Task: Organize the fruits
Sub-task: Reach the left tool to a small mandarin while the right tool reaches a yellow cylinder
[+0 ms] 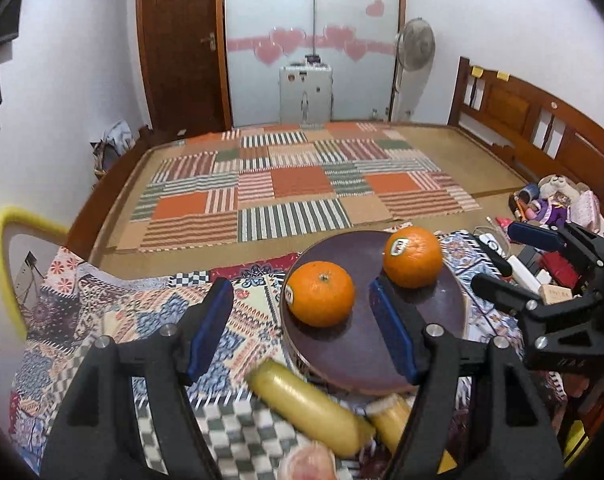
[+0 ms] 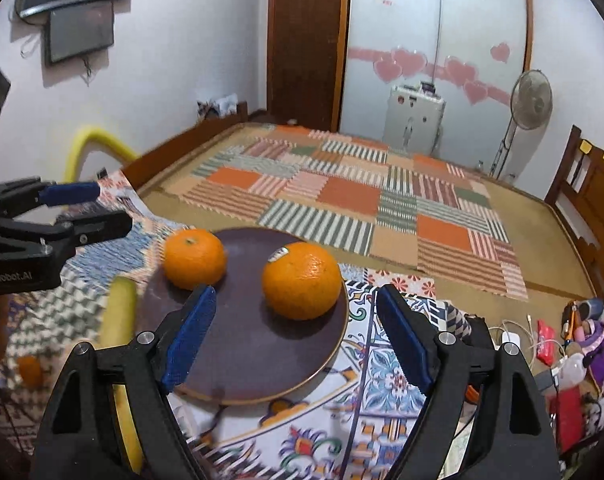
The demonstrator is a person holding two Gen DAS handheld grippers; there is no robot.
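Observation:
A dark round plate [image 1: 357, 344] [image 2: 254, 360] lies on the patterned cloth and holds two oranges, a left one [image 1: 321, 294] [image 2: 195, 258] and a right one with a sticker [image 1: 413, 257] [image 2: 302, 280]. My left gripper [image 1: 302, 328] is open and empty, above the plate's near left edge. My right gripper [image 2: 294, 336] is open and empty, just short of the stickered orange; it also shows in the left wrist view [image 1: 501, 256]. Two bananas [image 1: 309, 408] [image 2: 120, 312] lie in front of the plate. A pinkish fruit [image 1: 309, 464] sits at the bottom edge.
A small orange fruit [image 2: 30, 370] lies at the far left on the cloth. Toys, cables and boxes [image 1: 549, 216] [image 2: 573, 336] clutter the right side. A patchwork mat [image 1: 294, 188] covers the bed beyond. A yellow foam-padded chair back [image 1: 6, 248] stands on the left.

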